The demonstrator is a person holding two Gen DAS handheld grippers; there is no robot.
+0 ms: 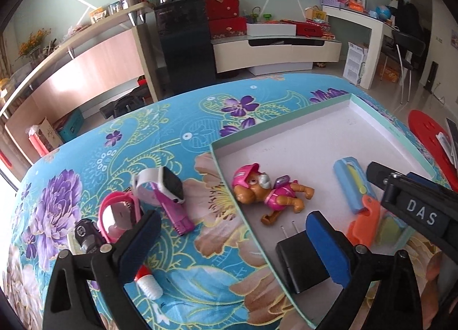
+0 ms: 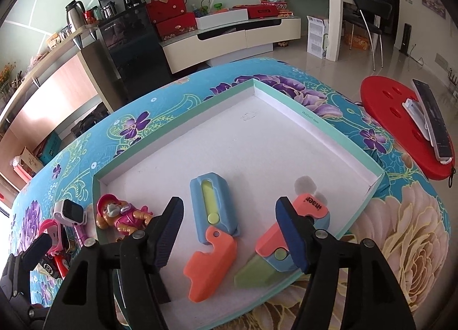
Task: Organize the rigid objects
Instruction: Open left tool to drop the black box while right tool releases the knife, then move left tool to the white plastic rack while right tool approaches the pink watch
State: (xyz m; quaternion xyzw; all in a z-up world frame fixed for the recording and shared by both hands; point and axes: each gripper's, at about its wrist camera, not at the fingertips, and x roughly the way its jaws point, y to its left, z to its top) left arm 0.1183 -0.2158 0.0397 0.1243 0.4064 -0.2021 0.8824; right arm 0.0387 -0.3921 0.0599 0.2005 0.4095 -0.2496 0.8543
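Spread wide and empty at the left gripper [image 1: 234,241]: fingers apart, pads on nothing. Straddles the slanting near rim of the tray [image 1: 286,127], with a black charger plug [image 1: 297,261] just inside the right-hand finger, lying in the tray with its prongs pointing away, untouched. Further ahead of that finger, also in the tray, a pink toy pup [image 1: 266,192] on its side. Outward from the left-hand finger, on the flowered tabletop [image 1: 114,135], sits what is not yet tidied. Just beyond the tip, partly hidden by it, a pink watch [image 1: 117,215]. Ahead of that, a white watch [image 1: 163,187], its purple strap running back on a slant toward the gap between the fingers. Beside the finger's outer edge, a small black thing [image 1: 86,235], and nearer the camera a red-and-white piece [image 1: 147,281]. Likewise apart at the right gripper [image 2: 232,232]: brackets a blue-and-orange toy knife [image 2: 211,215] without pressing it, long axis pointing away from the fingers. Covers part of a coral-and-green toy knife [image 2: 274,247] with the right-hand finger, both knives inside the tray. Judged from this, leaves the loose pile wholly to the left hand, well apart from the right fingers. Calls for a swing leftward off the rim and a close across the strap's slant, not along it.
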